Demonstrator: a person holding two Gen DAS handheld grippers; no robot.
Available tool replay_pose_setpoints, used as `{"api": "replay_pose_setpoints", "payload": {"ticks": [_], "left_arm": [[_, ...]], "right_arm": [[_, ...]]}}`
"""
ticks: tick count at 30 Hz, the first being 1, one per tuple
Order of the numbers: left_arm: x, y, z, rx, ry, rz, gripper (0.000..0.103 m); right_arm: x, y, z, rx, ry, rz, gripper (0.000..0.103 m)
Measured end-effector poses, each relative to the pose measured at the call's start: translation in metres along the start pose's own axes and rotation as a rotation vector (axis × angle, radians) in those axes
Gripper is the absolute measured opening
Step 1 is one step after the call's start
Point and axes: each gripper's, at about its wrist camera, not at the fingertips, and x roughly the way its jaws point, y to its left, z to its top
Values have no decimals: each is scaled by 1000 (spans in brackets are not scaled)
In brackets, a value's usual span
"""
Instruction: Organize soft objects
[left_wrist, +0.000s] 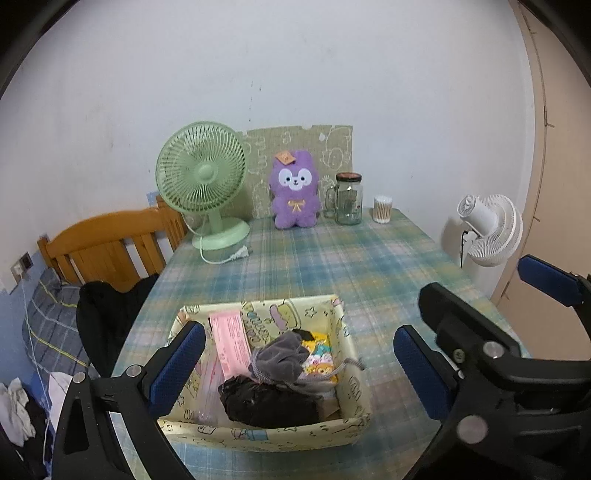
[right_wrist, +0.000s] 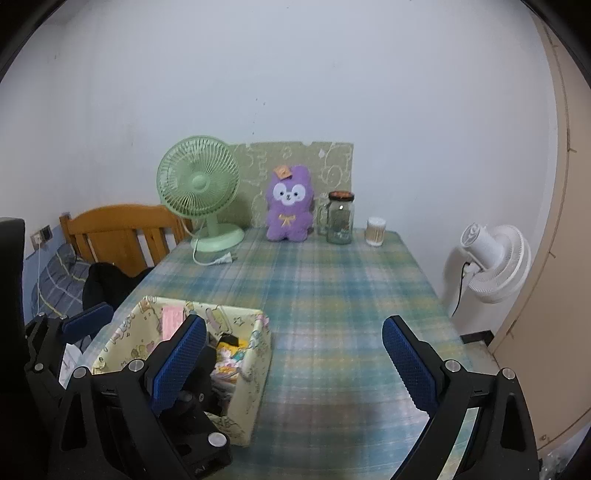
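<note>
A yellow cartoon-print fabric box (left_wrist: 258, 435) (right_wrist: 251, 387) stands on the plaid tablecloth near the front left. Inside lie a grey drawstring pouch (left_wrist: 284, 356), a black bundle (left_wrist: 269, 404), a pink packet (left_wrist: 231, 343) and a colourful printed item (left_wrist: 321, 360). My left gripper (left_wrist: 299, 369) hovers over the box, open, with nothing pinched between its blue pads. My right gripper (right_wrist: 295, 363) is open over bare cloth just right of the box and holds nothing; it also shows at the right of the left wrist view (left_wrist: 495, 295). A purple plush toy (left_wrist: 294, 192) (right_wrist: 290, 206) sits upright at the table's far edge.
At the back stand a green desk fan (left_wrist: 201, 170) with its loose plug cord, a glass jar (left_wrist: 349, 199) and a cotton-swab tub (left_wrist: 382, 208). A white floor fan (left_wrist: 487, 229) is beyond the right edge. A wooden headboard (left_wrist: 110, 240) and dark clothing (left_wrist: 107, 310) lie to the left.
</note>
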Motion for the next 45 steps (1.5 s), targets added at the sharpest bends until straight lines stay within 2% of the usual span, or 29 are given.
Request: {"api": "replay_pose_setpoints", "payload": {"ticks": [15,26,45], "left_arm": [[-37,-27,14,0,-94,36,103],[-65,-36,20,3,-172,62,103],[-75,-22,20,-57,-193,47,103]], "right_arm": [[-45,-55,6,82,-102,-41,98],[-82,-87,2,139,-181,-87,103],[-85,-86,1,136,-176,-89,103]]}}
